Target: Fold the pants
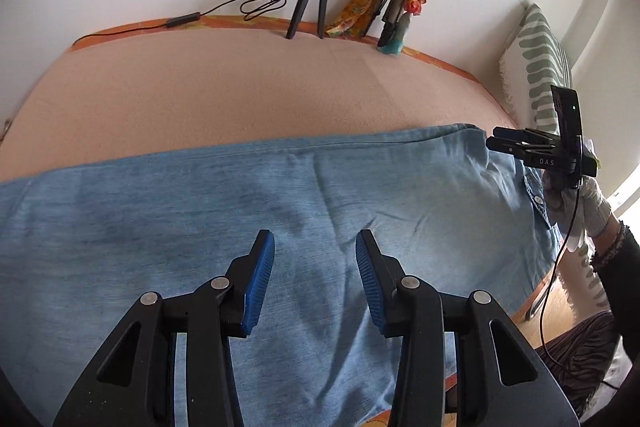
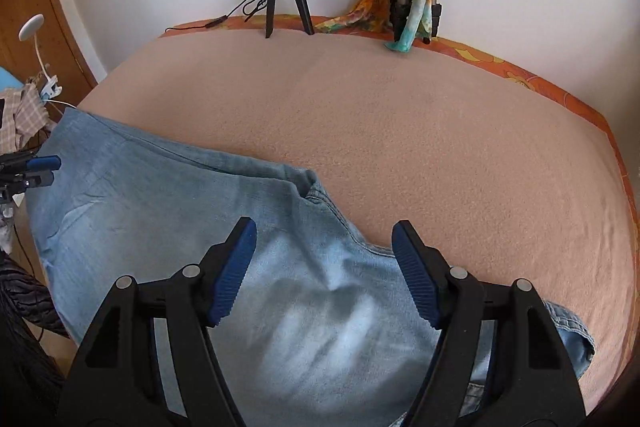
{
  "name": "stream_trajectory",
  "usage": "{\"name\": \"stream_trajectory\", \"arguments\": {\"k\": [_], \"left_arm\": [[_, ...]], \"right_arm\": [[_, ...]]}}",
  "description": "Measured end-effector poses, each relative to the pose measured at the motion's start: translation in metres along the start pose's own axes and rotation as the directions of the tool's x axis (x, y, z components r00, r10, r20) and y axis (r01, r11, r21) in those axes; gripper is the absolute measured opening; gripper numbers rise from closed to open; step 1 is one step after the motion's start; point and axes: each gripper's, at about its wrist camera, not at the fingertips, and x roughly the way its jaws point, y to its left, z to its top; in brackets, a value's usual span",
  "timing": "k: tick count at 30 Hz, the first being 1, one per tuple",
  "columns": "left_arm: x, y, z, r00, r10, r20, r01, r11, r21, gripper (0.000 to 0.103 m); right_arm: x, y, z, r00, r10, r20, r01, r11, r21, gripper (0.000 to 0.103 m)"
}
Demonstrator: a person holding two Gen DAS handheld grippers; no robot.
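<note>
Denim pants (image 1: 280, 211) flat on bed, left gripper (image 1: 315, 247) and right gripper (image 2: 324, 239) poised above, fingers spread

Black frames, silver rivets, ribbed blue fingers (image 1: 262, 279); white knit glove (image 1: 592, 203), black cable (image 1: 560, 259).

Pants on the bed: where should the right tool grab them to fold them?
Probably the waistband corner of the pants: its thick hem lies loose at the cloth's right end. Come from above with the open right tool, pinching across the edge.
</note>
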Motion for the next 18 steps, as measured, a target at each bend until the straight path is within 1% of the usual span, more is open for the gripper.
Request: {"name": "stream_trajectory", "arguments": {"k": [1, 2, 3, 5, 6, 7, 8, 10, 13, 14, 15, 16, 18], "left_arm": [[0.001, 0.007, -0.002, 1.0, 0.005, -0.006, -0.005, 1.0, -0.016, 0.041], [0.003, 0.014, -0.003, 1.0, 0.006, -0.013, -0.007, 0.999, -0.031, 0.041], [0.005, 0.021, -0.005, 1.0, 0.009, -0.02, -0.01, 0.999, -0.05, 0.041], [0.006, 0.032, -0.008, 0.999, 0.022, -0.026, -0.024, 0.996, -0.082, 0.041], [0.005, 0.037, -0.009, 0.999, 0.029, -0.026, -0.031, 0.995, -0.091, 0.041], [0.004, 0.041, -0.01, 0.999, 0.038, -0.023, -0.04, 0.994, -0.099, 0.041], [0.003, 0.045, -0.01, 0.999, 0.047, -0.02, -0.049, 0.993, -0.105, 0.041], [0.001, 0.051, -0.01, 0.998, 0.061, -0.012, -0.062, 0.991, -0.12, 0.041], [-0.001, 0.062, -0.012, 0.996, 0.084, -0.003, -0.084, 0.986, -0.141, 0.041], [-0.001, 0.066, -0.013, 0.996, 0.095, -0.001, -0.094, 0.984, -0.148, 0.041], [-0.002, 0.07, -0.014, 0.995, 0.103, 0.0, -0.102, 0.983, -0.155, 0.041], [-0.004, 0.073, -0.015, 0.994, 0.113, 0.005, -0.111, 0.981, -0.162, 0.041], [-0.011, 0.079, -0.017, 0.991, 0.135, 0.019, -0.13, 0.977, -0.17, 0.041]], "right_arm": [[0.006, 0.002, 0.003, 1.0, -0.011, -0.009, 0.011, 1.0, -0.009, 0.071], [0.013, 0.002, 0.005, 1.0, -0.022, -0.018, 0.022, 1.0, -0.015, 0.063], [0.019, 0.003, 0.007, 0.999, -0.03, -0.032, 0.029, 0.999, -0.019, 0.058], [0.028, 0.004, 0.009, 0.998, -0.017, -0.063, 0.015, 1.0, -0.021, 0.031], [0.031, 0.006, 0.009, 0.997, -0.021, -0.076, 0.019, 0.999, -0.028, 0.027], [0.031, 0.008, 0.006, 0.996, -0.032, -0.078, 0.028, 0.999, -0.044, 0.018], [0.031, 0.011, 0.007, 0.996, -0.043, -0.081, 0.038, 0.997, -0.06, 0.014], [0.025, 0.014, 0.011, 0.995, -0.056, -0.08, 0.05, 0.996, -0.073, 0.011], [0.009, 0.013, 0.027, 0.997, -0.05, -0.063, 0.043, 0.993, -0.106, 0.009], [0.008, 0.011, 0.033, 0.996, -0.063, -0.058, 0.055, 0.99, -0.128, 0.008], [0.01, 0.008, 0.039, 0.995, -0.078, -0.058, 0.07, 0.988, -0.141, 0.007], [0.016, 0.006, 0.045, 0.994, -0.084, -0.07, 0.073, 0.987, -0.143, 0.006], [0.034, 0.005, 0.052, 0.99, -0.106, -0.097, 0.09, 0.984, -0.156, 0.005]]}}
